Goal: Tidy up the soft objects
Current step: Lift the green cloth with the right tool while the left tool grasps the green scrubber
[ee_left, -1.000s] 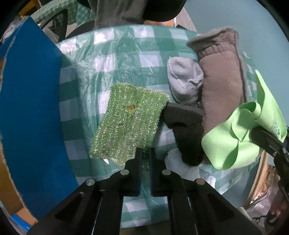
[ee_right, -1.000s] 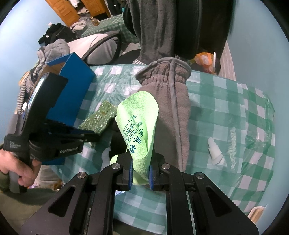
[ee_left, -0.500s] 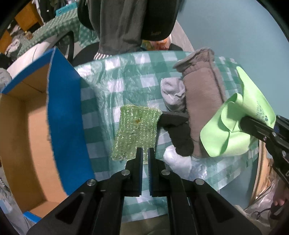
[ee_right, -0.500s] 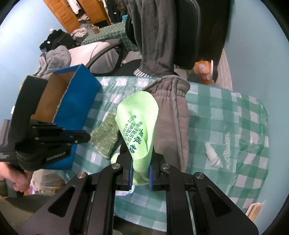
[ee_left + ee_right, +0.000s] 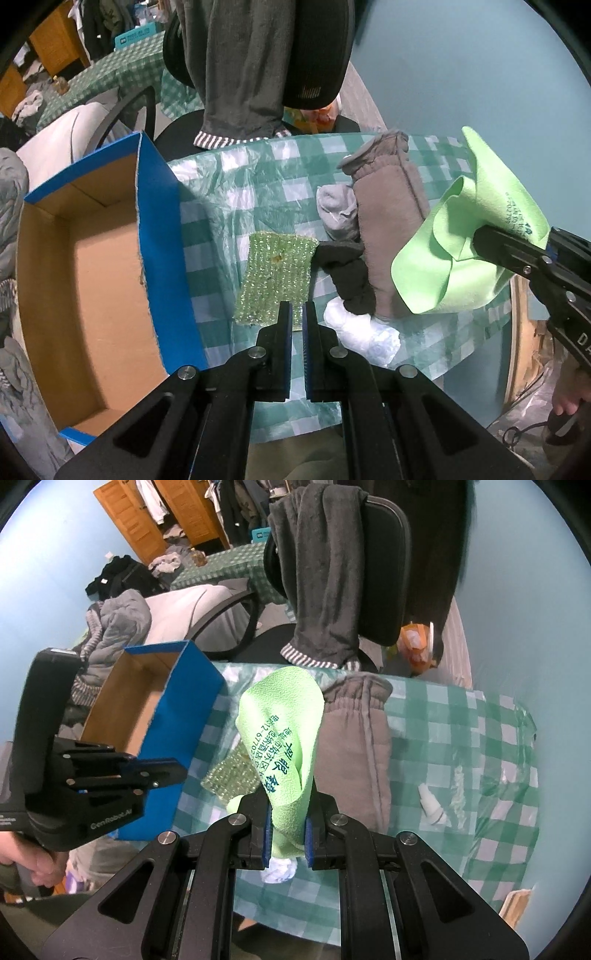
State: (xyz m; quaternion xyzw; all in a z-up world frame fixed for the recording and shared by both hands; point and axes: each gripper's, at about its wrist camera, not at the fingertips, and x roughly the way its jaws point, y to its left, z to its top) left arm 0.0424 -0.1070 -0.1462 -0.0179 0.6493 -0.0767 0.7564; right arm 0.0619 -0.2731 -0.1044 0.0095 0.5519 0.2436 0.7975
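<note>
My right gripper point(image 5: 287, 814) is shut on a light green cloth point(image 5: 282, 738) with printed writing and holds it up above the table; the cloth also shows in the left wrist view point(image 5: 461, 251). My left gripper point(image 5: 296, 314) is shut and empty, high above the near edge of a glittery green sponge cloth point(image 5: 275, 277). A grey-brown mitten point(image 5: 388, 221), a grey sock point(image 5: 338, 210), a black sock point(image 5: 347, 273) and a white wad point(image 5: 360, 328) lie on the checked table. An open blue cardboard box point(image 5: 92, 277) stands at the left.
The green checked tablecloth point(image 5: 461, 738) carries a small white cap point(image 5: 430, 805) at the right. An office chair point(image 5: 384, 565) draped with grey trousers stands behind the table. Clothes are piled at the far left. The table's front edge is near.
Both grippers have risen and pulled back from the table, so the open box has come into view at the left. The right gripper still holds the green cloth.
</note>
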